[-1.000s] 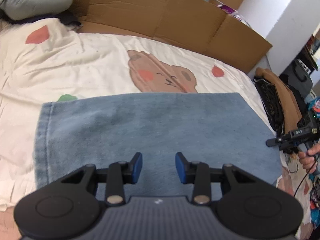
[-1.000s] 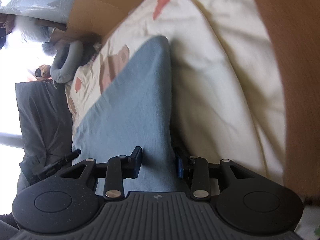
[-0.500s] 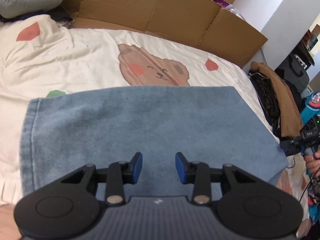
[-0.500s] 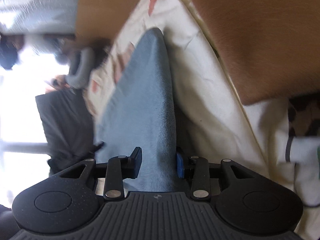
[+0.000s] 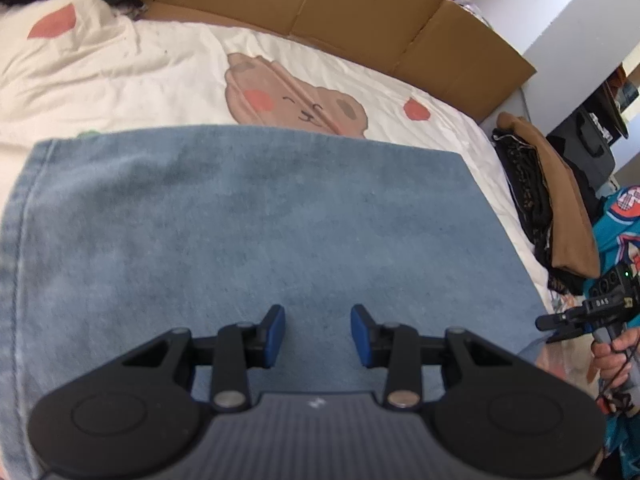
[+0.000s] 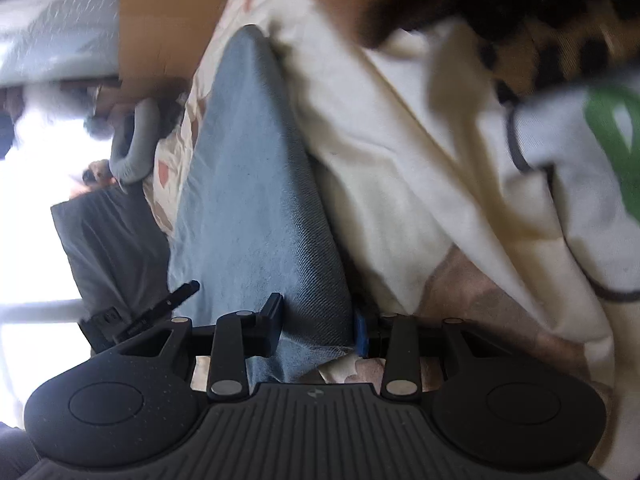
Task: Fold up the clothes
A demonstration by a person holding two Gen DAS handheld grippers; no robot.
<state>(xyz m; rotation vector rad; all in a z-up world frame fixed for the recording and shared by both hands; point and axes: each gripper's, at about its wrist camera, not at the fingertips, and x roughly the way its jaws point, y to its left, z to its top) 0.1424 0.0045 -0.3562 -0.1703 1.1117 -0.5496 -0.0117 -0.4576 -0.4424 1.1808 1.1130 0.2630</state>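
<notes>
A blue denim garment lies flat on the bed, and its stitched hem runs down the left side. My left gripper hovers over its near part, open, with nothing between the blue pads. At the garment's right corner a hand holds my right gripper. In the right wrist view the denim runs away from the camera, and its near corner fills the gap of my right gripper. The jaws are closing and both pads touch the cloth.
The cream bedsheet carries a bear print. Cardboard sheets line the far edge of the bed. A pile of brown and black clothes lies at the right edge. A grey neck pillow lies at the bed's far end.
The left gripper has moved nearer to the denim, which now fills more of its view. The right view has rolled and shifted along the garment's edge, with the corner staying between its fingers.
</notes>
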